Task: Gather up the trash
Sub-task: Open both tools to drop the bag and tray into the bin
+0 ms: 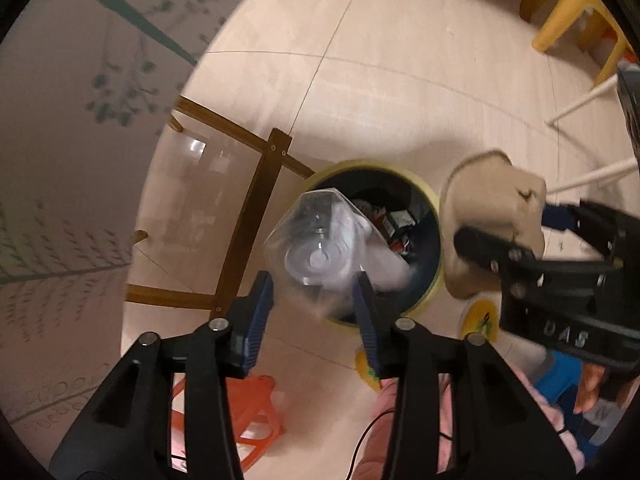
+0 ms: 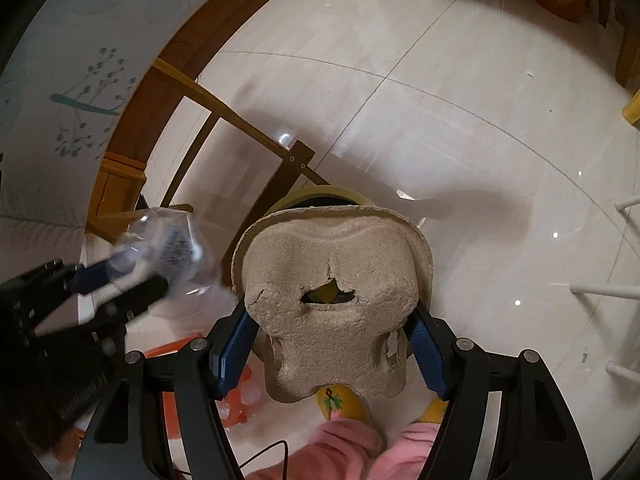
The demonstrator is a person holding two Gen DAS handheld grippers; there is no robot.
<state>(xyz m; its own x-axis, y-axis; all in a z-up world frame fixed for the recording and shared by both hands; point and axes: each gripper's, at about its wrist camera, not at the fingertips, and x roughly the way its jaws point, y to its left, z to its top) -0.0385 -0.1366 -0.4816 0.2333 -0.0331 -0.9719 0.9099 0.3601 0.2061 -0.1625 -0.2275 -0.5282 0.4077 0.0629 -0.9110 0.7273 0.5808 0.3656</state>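
Observation:
A round bin with a yellow rim [image 1: 434, 196] stands on the floor, with mixed trash inside. My left gripper [image 1: 316, 296] hangs over it; its jaws stand apart and a clear plastic cup in a clear bag [image 1: 320, 240] sits between and just beyond the fingertips, blurred, over the bin's mouth. My right gripper [image 2: 332, 328] is shut on a brown moulded-pulp cup carrier [image 2: 336, 280], held above the bin's rim [image 2: 320, 192]. In the left wrist view the carrier [image 1: 492, 216] is at the bin's right edge. The cup and bag [image 2: 168, 248] also show in the right wrist view.
A table with wooden legs [image 1: 248, 216] and a floral cloth [image 1: 80, 160] stands left of the bin. An orange plastic stool [image 1: 256, 412] is below. Yellow stool [image 1: 576, 12] far right, white rack bars [image 2: 608, 290] at right. The person's pink trousers [image 2: 360, 452] and yellow slippers [image 1: 480, 316] are near.

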